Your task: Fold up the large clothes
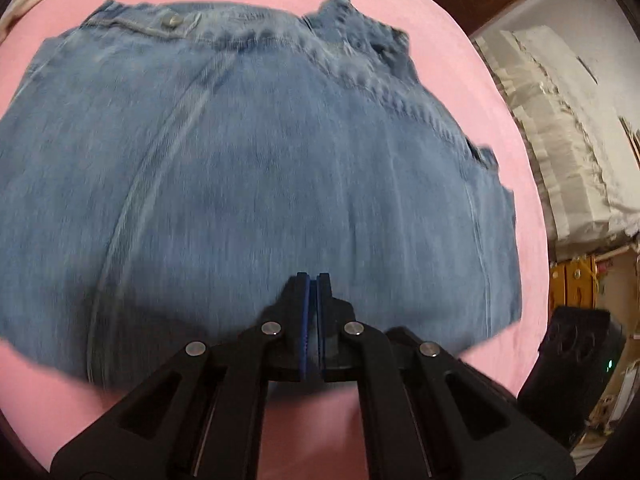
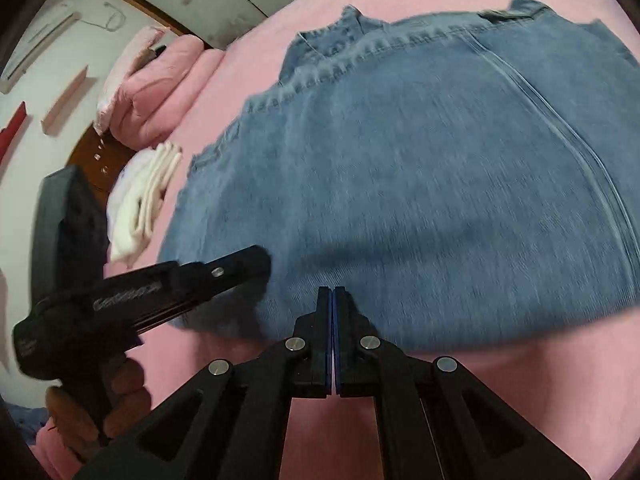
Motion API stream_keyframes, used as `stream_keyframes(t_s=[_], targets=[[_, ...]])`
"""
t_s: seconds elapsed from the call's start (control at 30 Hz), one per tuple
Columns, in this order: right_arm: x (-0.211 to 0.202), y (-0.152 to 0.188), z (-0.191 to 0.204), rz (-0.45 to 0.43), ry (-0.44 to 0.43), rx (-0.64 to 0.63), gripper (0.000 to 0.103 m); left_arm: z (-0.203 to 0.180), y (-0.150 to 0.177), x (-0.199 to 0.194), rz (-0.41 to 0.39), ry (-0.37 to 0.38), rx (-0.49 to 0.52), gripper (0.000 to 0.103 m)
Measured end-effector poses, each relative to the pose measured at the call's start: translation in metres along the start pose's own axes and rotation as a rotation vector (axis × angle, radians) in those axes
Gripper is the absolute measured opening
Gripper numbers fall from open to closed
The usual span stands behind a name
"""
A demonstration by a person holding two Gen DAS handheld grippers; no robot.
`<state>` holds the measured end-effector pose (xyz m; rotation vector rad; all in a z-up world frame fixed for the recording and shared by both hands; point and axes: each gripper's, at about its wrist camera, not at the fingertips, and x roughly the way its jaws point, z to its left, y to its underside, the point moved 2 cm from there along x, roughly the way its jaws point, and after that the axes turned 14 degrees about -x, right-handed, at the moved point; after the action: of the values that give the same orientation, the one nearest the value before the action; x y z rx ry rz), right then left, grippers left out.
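With the folded jeans [image 1: 256, 184] lying flat mid-bed on the pink sheet [image 1: 480, 80], both the left gripper [image 1: 313, 280] and right gripper [image 2: 333, 292] closed and empty, open each before gripping the near hem corners evenly.

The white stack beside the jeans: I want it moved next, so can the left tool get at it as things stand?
Probably yes. The white stack lies uncovered on the pink sheet, just off the jeans' edge, and the left tool hovers near it with nothing between. Its jaws are shut, so it must open first.
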<state>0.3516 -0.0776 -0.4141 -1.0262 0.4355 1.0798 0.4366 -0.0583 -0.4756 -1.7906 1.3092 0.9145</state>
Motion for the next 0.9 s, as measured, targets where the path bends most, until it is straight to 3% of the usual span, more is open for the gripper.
stream_keyframes(t_s=[0.33, 0.43, 0.5, 0.67, 0.8, 0.83, 0.87, 0.9], targets=[[0.081, -0.133, -0.033, -0.066, -0.018, -0.075, 0.000, -0.032, -0.123, 0.065, -0.112, -0.021, 0.022, 0.001], [0.110, -0.175, -0.051, -0.094, -0.030, -0.024, 0.000, -0.037, -0.134, 0.079, -0.101, -0.065, 0.042, 0.001], [0.135, -0.195, -0.051, -0.075, -0.053, 0.029, 0.000, -0.033, -0.131, 0.077, -0.123, -0.054, 0.044, 0.001], [0.123, -0.190, -0.066, -0.071, -0.099, -0.008, 0.000, -0.022, -0.134, 0.072, -0.147, -0.004, -0.024, 0.001], [0.081, -0.182, -0.108, -0.115, -0.005, 0.020, 0.000, -0.009, -0.137, 0.050, -0.266, -0.110, -0.002, 0.001], [0.066, -0.179, -0.125, -0.122, 0.044, 0.033, 0.000, 0.002, -0.141, 0.043, -0.294, -0.141, -0.023, 0.001], [0.047, -0.173, -0.146, -0.137, 0.109, 0.054, 0.000, 0.016, -0.147, 0.037, -0.278, -0.103, -0.070, 0.001], [0.032, -0.169, -0.166, -0.152, 0.161, 0.083, 0.000, 0.030, -0.151, 0.031, -0.298, -0.140, -0.117, 0.001]])
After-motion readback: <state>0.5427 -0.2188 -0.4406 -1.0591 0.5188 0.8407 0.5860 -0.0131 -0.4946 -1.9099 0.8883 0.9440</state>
